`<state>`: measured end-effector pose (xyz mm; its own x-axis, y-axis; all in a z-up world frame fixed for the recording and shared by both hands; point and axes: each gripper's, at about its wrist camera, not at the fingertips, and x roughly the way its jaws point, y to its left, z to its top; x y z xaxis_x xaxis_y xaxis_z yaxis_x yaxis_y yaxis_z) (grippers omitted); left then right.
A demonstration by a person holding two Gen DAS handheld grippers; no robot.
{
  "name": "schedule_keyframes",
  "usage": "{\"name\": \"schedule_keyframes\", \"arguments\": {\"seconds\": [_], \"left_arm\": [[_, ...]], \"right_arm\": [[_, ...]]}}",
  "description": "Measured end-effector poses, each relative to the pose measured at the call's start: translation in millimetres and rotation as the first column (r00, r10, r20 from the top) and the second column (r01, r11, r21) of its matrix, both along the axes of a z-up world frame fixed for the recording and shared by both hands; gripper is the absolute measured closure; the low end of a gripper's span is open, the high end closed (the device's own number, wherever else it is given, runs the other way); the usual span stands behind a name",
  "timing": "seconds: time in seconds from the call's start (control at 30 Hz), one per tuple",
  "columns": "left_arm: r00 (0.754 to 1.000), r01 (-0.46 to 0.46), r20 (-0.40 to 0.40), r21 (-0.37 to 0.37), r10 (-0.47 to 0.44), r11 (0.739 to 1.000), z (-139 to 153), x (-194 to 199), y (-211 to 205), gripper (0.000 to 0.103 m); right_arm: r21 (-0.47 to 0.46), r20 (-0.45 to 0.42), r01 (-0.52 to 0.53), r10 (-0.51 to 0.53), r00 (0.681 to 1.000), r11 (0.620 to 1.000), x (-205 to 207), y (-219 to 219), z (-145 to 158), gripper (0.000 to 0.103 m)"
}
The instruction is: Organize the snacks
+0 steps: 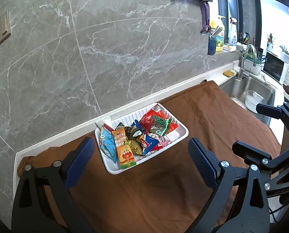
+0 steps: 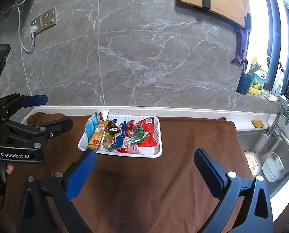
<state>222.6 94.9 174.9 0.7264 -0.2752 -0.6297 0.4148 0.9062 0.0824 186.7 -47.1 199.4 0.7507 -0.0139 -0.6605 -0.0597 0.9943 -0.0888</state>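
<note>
Left gripper: blue ribbed pads spread wide, nothing between them, hovering over brown cloth just short of the tray
Right gripper: jaws also apart, empty, aimed at tray from the near side
Snacks: heaped in white tray at the back of the cloth by the wall ledge; none loose on the cloth
Task state: looks basically done, all packets in tray, judging by layout only
Risk: orange packet overhangs the near tray rim, a pad brushing it could flip it out; tray is light foam, a nudge may slide it on the cloth
Risk 2: both grippers close together, could collide on a joint reach
Materials: crinkly glossy foil/plastic wrappers, ribbed thin foam tray, soft wrinkled fabric, polished grey marble wall, steel sink on the right
</note>
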Motion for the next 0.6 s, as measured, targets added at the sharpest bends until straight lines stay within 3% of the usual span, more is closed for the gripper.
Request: {"name": "schedule_keyframes", "arguments": {"seconds": [0.6], "left_arm": [[0.999,0.025,0.030,-0.004,-0.025,1.000,10.3,-22.3,5.1,0.005]], "right_arm": [[-0.001,0.024,0.013,-0.013,1.000,1.000,-26.9,1.6,10.6,0.000]]}}
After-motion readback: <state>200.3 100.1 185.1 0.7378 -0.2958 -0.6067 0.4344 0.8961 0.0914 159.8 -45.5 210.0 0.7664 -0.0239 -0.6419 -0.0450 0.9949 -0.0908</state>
